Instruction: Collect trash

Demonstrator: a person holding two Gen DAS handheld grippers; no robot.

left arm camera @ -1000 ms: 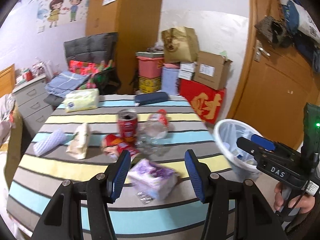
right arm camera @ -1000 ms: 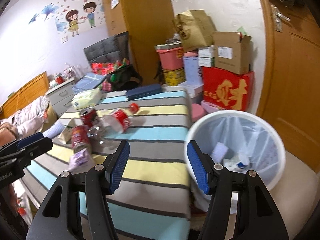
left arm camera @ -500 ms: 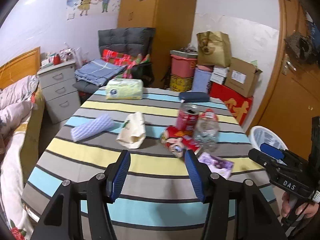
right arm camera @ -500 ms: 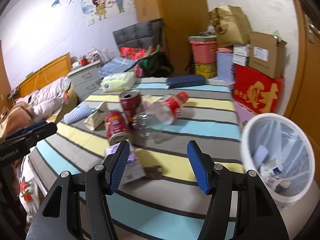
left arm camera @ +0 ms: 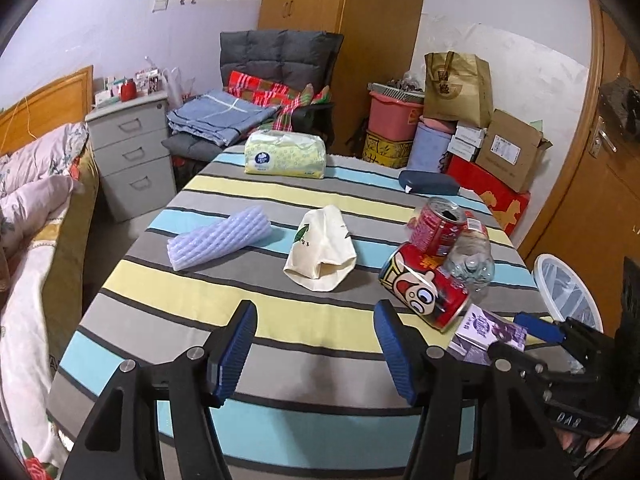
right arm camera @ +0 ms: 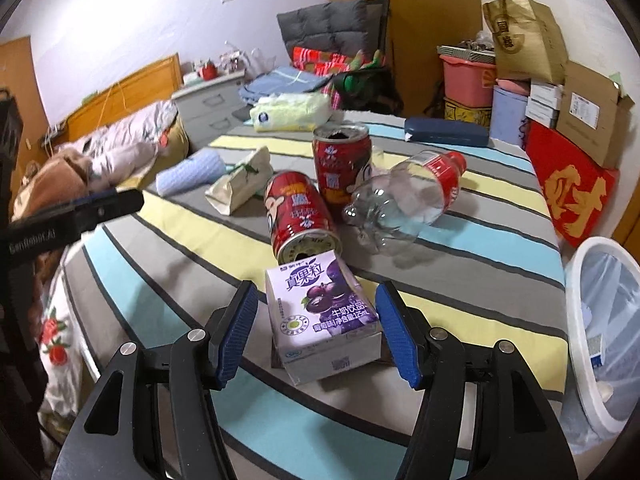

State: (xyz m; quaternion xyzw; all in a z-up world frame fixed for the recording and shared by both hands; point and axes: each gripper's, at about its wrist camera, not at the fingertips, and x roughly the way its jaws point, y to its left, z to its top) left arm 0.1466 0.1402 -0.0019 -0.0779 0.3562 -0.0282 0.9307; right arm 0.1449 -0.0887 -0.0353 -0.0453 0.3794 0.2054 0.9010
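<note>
The carton (right arm camera: 324,312) lies on the bench between the right gripper's (right arm camera: 316,330) opening jaws, untouched. Light, crushable: take its side walls gently. Left gripper (left arm camera: 316,344) opening, empty.

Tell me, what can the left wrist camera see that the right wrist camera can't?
Only the left wrist view shows the door handle. Only the right wrist view shows the purple drink carton lying between the right gripper, whose opening jaws are not touching it, plus the trash inside the bin. Both show two red cans, the clear bottle and the striped table.
</note>
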